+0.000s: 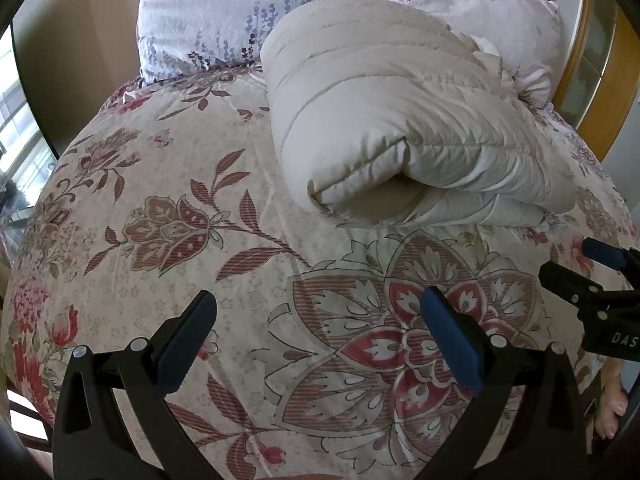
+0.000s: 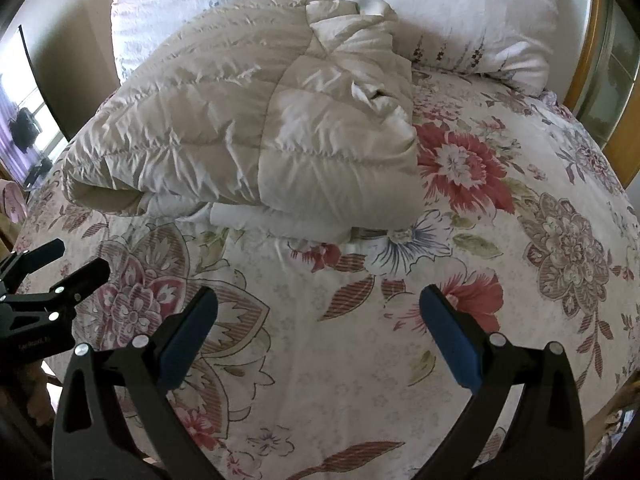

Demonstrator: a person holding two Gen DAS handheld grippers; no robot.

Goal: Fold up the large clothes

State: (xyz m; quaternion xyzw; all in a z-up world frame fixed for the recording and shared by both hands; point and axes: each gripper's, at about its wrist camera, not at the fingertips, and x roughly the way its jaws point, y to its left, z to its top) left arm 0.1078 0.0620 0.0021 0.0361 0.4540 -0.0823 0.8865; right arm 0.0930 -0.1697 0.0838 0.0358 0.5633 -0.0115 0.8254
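A cream quilted puffer garment (image 1: 392, 132) lies folded into a thick bundle on the floral bedspread (image 1: 168, 264), toward the head of the bed. In the right wrist view the same garment (image 2: 248, 128) shows a sleeve panel folded across its top. My left gripper (image 1: 320, 320) hovers open over the bedspread, short of the bundle's near edge, holding nothing. My right gripper (image 2: 318, 316) is likewise open and empty, in front of the bundle. Each gripper appears at the edge of the other's view: the right gripper (image 1: 592, 264) and the left gripper (image 2: 60, 264).
Two floral pillows (image 1: 240, 16) (image 2: 460, 20) lie behind the garment against a wooden headboard (image 1: 592, 92). A window (image 2: 28, 136) is at the left. A person's hand (image 1: 612, 408) shows at the lower right.
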